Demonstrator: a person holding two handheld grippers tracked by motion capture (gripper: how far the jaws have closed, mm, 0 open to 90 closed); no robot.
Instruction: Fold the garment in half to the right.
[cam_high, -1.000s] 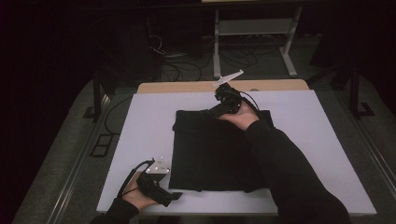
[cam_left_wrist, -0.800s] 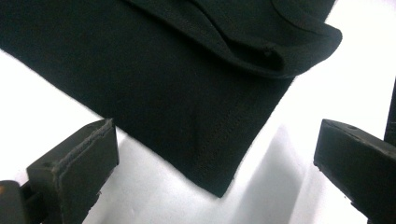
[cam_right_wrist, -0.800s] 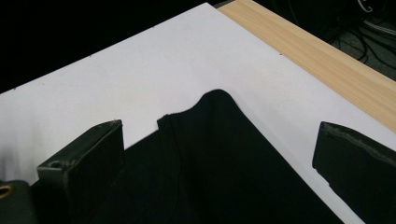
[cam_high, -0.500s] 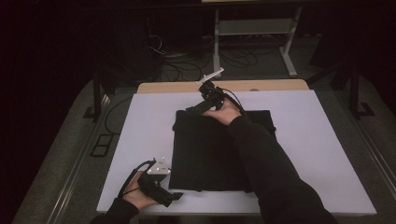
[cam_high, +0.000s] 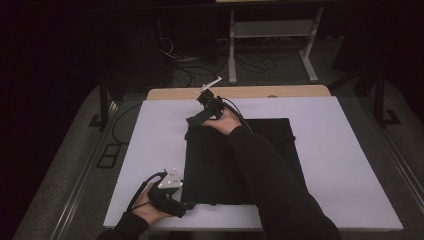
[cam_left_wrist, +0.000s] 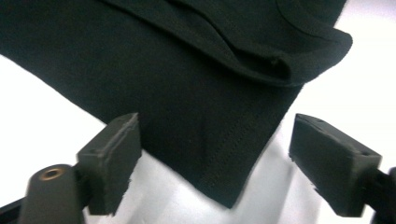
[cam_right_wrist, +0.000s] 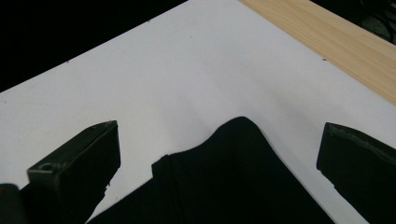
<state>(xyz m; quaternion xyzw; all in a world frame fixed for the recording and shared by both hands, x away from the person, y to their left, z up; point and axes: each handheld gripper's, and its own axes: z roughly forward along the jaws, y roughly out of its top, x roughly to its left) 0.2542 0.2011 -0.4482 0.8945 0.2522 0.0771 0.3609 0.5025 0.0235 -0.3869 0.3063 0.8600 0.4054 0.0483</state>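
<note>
Black cloth (cam_high: 240, 160) lies flat mid-table on the white board (cam_high: 350, 150), its long axis running from me to the far edge; I read no label or writing. My left gripper (cam_high: 186, 205) straddles its near-left corner, jaws just narrowing yet apart; my right gripper (cam_high: 192, 120) gapes over the far-left corner.

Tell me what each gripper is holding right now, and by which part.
Nothing is held. The left gripper straddles the black cloth's near corner, its jaws just closing but fingers not touching. The right gripper stands open over the far corner.
</note>
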